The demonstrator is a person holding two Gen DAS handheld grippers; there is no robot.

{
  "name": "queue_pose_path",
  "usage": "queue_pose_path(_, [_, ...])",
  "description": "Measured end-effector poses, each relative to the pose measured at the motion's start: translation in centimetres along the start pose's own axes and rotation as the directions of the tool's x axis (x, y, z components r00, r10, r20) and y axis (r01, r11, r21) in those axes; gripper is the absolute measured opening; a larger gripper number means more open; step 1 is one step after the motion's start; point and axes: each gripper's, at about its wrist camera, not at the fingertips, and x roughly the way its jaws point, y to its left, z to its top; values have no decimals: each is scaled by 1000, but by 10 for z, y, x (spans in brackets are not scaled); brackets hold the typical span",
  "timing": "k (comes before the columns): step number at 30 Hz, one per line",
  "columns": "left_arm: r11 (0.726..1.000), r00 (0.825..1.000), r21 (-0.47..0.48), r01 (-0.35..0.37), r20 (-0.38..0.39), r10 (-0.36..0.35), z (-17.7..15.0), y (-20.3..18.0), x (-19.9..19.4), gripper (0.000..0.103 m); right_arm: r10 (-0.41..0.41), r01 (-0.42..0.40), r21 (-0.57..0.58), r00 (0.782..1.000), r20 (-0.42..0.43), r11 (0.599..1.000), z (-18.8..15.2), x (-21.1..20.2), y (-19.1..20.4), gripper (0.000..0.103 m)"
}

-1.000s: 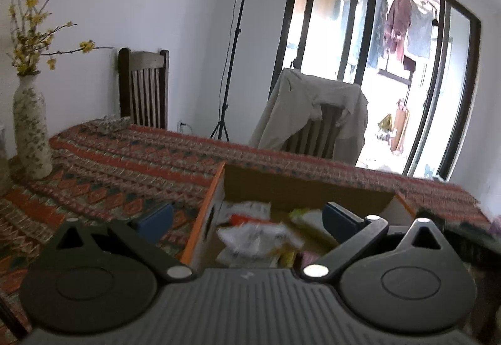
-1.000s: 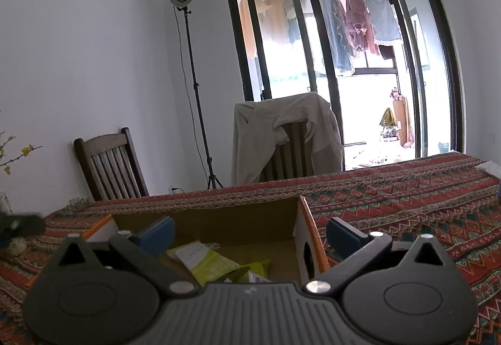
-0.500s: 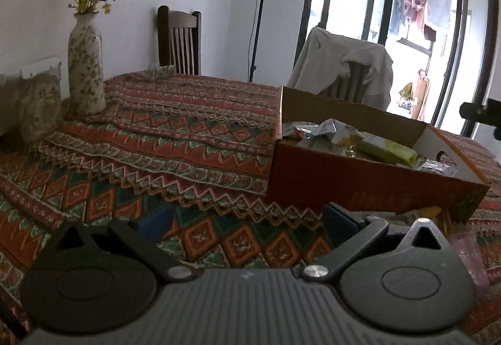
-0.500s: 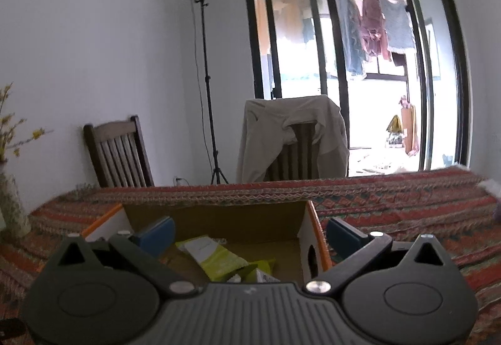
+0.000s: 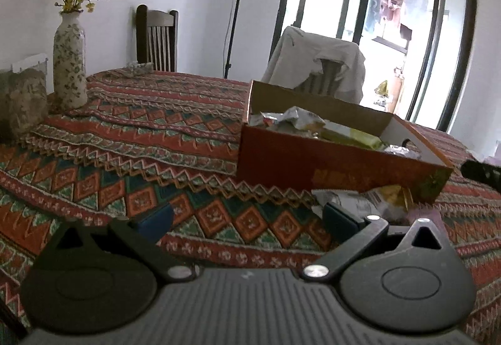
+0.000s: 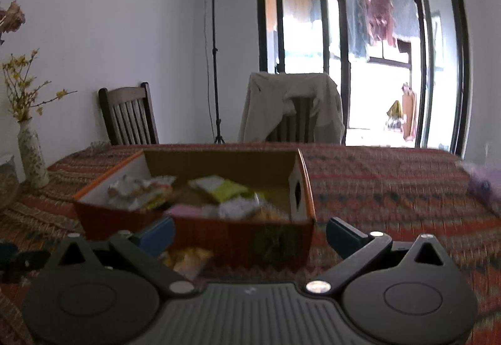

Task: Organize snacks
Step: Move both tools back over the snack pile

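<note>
Both wrist views, snack-sorting task. My left hand-held gripper (image 5: 247,216) stands open and empty, low over the patterned table (image 5: 131,138). A second ago it looked down into the cardboard box (image 5: 313,163) from above; it now sits in front of the box's near wall, at table height. My right hand-held gripper (image 6: 249,230) is likewise open and empty. It too has dropped: a second ago it looked over the near wall into the box (image 6: 194,229), and now that wall fills the space between its fingers.

Snack packets (image 5: 294,119) lie loosely heaped inside the box, silver, yellow-green and pink wrappers among them. Loose packets (image 5: 360,201) remain outside, on the table against the foot of the near wall, just ahead of the left gripper's right-hand finger. The right wrist view shows a yellowish packet (image 6: 188,257) in the same place, blurred by motion.

Reading: both grippers have left the box with nothing held, so I judge a deposit is complete and the next pick is starting. The packets at the foot of the box look like the nearest candidates. Crinkled foil may slip or fold under the fingers.

At the table's far left stands a flowered vase (image 5: 69,63), well clear of the work.
</note>
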Motion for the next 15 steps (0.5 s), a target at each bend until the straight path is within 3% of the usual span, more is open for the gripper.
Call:
queue_pose_path(7, [1000,1000,-20,9,-24,-10,-11,7,7,103,8,-5,39,998,-69,999,-33,-12,-10,103])
queue_pose_path(15, [999,999,-34,29,-28,-30,-12,9,10,103,39,-29,74,990,-136,997,-48,-11,-14,103])
